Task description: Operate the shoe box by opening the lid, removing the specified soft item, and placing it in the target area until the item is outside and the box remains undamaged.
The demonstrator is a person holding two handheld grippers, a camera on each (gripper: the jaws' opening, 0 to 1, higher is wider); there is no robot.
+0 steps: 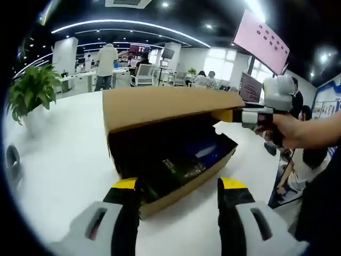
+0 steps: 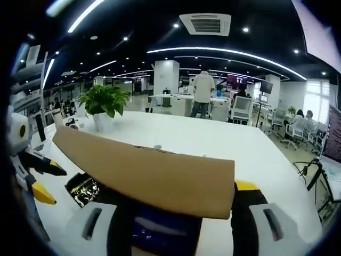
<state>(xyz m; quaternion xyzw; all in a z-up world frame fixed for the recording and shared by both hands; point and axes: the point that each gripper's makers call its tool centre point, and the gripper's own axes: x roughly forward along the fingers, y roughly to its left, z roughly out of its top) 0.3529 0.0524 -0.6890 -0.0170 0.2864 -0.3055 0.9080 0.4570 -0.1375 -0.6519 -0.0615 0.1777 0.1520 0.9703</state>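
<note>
Cardboard lid (image 1: 160, 106) raised by right claw (image 1: 230, 116), hand (image 1: 290, 130) outstretched.

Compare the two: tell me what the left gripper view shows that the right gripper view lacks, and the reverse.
Left gripper view: the right gripper pinching the raised lid's corner, a hand behind it, and the box's dark interior.

Right gripper view: the left gripper entering from the left edge, jaws apart.

Both: the cardboard lid, dark contents, white table, potted plant.
</note>
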